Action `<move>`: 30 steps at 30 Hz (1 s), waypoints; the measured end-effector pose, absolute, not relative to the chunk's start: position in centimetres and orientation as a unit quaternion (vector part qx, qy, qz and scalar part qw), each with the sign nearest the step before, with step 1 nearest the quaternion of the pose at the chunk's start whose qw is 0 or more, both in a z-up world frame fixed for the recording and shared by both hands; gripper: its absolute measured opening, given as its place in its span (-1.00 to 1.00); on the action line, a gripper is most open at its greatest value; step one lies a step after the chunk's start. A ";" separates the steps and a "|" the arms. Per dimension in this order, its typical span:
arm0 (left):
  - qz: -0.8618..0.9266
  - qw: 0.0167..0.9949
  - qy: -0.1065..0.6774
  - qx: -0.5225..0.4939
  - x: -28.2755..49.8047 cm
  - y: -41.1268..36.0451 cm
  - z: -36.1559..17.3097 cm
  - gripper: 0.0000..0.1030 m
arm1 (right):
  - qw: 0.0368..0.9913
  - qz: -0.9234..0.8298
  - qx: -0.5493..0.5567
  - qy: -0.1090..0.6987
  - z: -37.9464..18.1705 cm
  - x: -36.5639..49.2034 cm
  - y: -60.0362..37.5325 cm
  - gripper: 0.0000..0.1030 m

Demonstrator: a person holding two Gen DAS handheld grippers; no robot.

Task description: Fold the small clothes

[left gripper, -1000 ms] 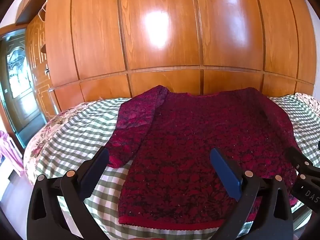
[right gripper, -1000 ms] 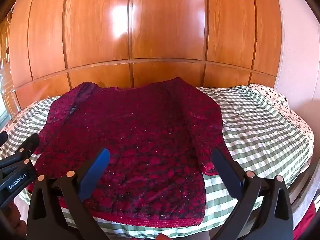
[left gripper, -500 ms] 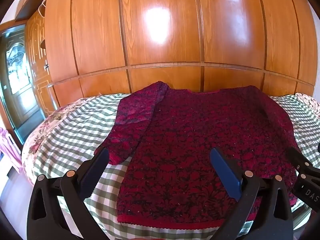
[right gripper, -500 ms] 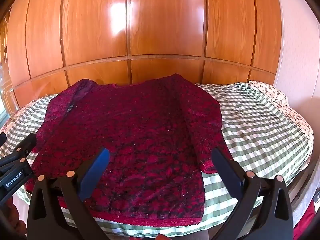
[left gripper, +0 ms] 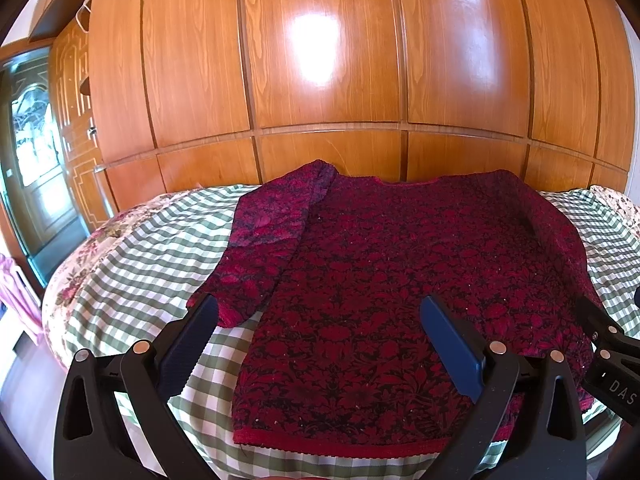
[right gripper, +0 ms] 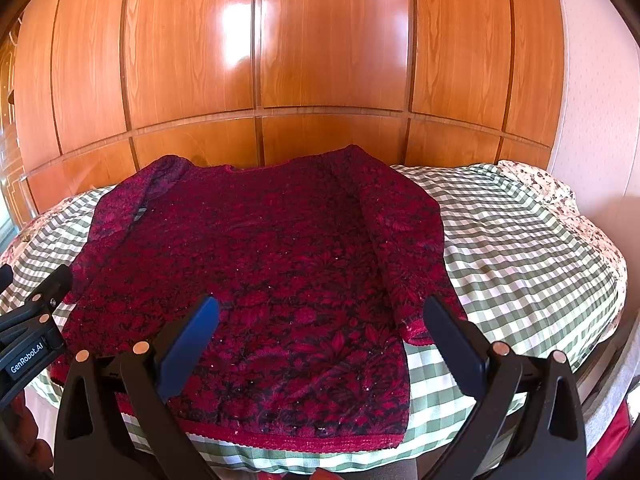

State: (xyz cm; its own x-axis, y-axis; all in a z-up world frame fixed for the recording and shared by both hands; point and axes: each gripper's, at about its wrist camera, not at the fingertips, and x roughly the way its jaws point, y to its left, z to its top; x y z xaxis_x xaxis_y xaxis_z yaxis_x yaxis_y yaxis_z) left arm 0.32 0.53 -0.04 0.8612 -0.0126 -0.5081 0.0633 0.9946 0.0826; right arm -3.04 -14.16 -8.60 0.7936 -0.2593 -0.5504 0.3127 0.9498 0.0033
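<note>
White lettering "GenRobot.AI" stands on a black label on the left tool (right gripper: 26, 360), seen at left edge. Partial letters "DAS" stand on the right tool (left gripper: 618, 386), at right edge.

A sweater (left gripper: 384, 280) lay flat on the bed (left gripper: 140, 264), its neck toward the wardrobe (left gripper: 320, 60) behind.

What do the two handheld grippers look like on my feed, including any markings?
The left gripper and right gripper match: black plastic frames with triangular cut-outs and round silver pins, carrying flat blue fingers with finely toothed inner edges. The left gripper's side, seen from the right wrist, bears a white "GenRobot.AI" label; the right's shows "DAS", cut off. No cables or sleeves show.
</note>
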 end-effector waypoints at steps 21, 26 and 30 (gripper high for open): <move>-0.027 0.960 0.275 0.046 0.7 0.5 -0.6 0.94 | 0.938 -0.153 0.051 0.306 -9.4 -2.6 -14.5 0.97; -0.028 0.960 0.276 0.046 0.7 0.5 -0.7 0.94 | 0.937 -0.154 0.053 0.310 -9.5 -2.4 -14.6 0.97; -0.031 0.958 0.280 0.046 0.9 0.5 -0.9 0.94 | 0.935 -0.153 0.052 0.315 -9.8 -2.2 -14.7 0.97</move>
State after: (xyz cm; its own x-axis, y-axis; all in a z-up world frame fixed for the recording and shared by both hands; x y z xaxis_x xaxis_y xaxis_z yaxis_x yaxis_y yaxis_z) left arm 0.90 0.47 -0.86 0.8409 -0.0332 -0.5401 0.0843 0.9940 0.0702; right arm -2.20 -14.65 -9.79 0.7547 -0.2541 -0.6049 0.3195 0.9476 0.0006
